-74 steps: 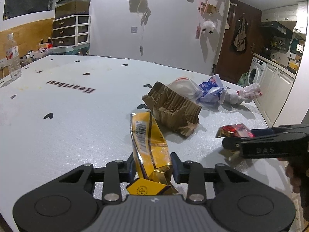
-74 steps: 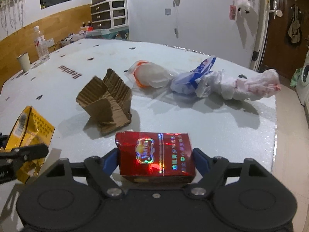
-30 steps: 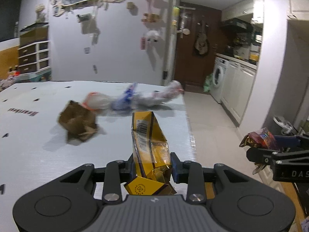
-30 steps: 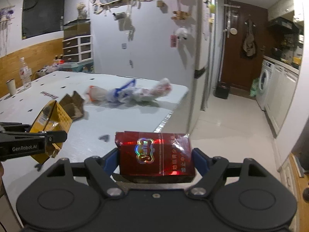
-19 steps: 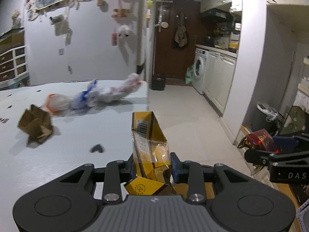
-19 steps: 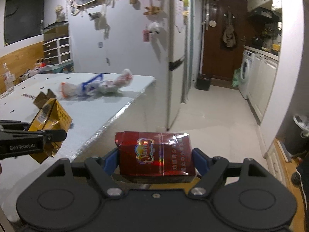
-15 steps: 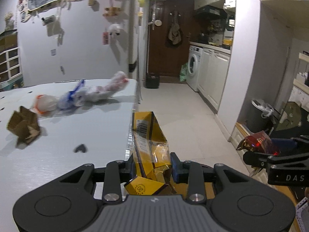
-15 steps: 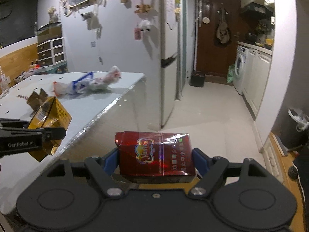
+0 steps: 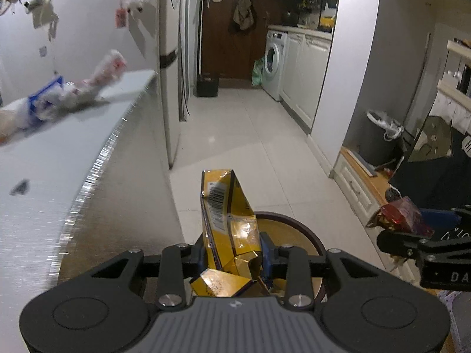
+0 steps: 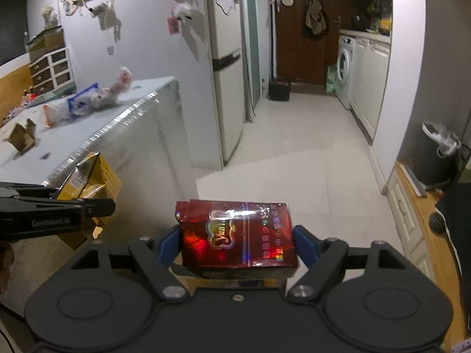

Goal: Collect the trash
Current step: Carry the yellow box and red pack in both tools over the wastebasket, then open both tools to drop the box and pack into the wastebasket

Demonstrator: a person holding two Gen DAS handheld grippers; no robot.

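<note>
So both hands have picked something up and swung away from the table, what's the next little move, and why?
Probably bring the yellow wrapper down over the round brown bin below it, then let go. The left gripper is shut on the wrapper, and the bin's rim shows right behind it. The right gripper, clamping the red packet, is off to the side, so it would likely follow.

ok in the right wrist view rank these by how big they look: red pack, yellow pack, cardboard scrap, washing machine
1. red pack, largest, though nearest the camera
2. yellow pack, partly hidden by the left claw
3. washing machine
4. cardboard scrap
The last two look close; distance makes it unsure.
</note>
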